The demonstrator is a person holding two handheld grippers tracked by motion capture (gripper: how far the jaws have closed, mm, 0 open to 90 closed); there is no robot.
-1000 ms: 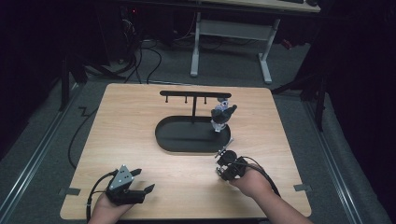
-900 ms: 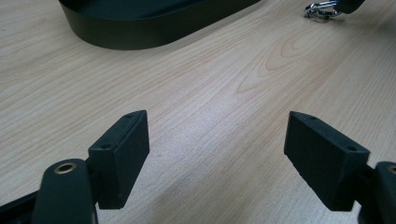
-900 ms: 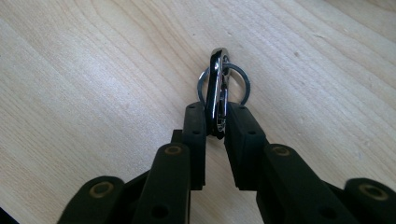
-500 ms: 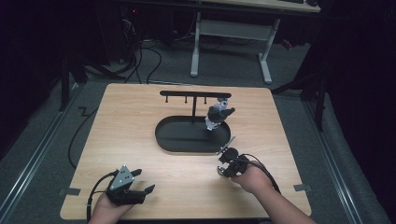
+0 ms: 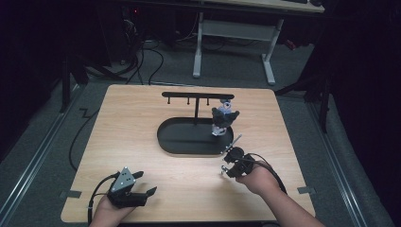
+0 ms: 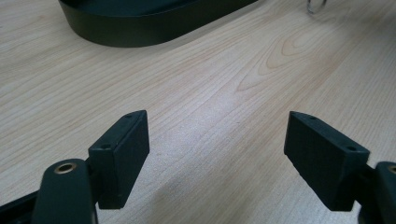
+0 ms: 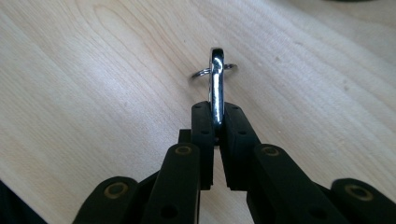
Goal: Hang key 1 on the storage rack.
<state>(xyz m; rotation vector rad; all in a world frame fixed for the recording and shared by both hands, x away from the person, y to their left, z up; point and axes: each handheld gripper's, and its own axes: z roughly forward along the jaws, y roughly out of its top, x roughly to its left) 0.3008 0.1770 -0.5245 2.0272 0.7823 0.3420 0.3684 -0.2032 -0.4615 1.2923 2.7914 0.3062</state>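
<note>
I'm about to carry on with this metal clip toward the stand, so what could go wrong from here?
1. The right hand-held gripper pinches the metal clip by its thin edge, so it might twist or slip out.
2. A small ring dangles at the clip's far end and could snag on the black tray rim.
3. A plush keychain already hangs from the rack, so a close pass might knock it.

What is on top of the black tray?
On the black oval tray stands a thin black rack with small hooks. A little grey toy keychain sits at its right side. Whether it hangs from a hook or rests on the tray is unclear.
</note>
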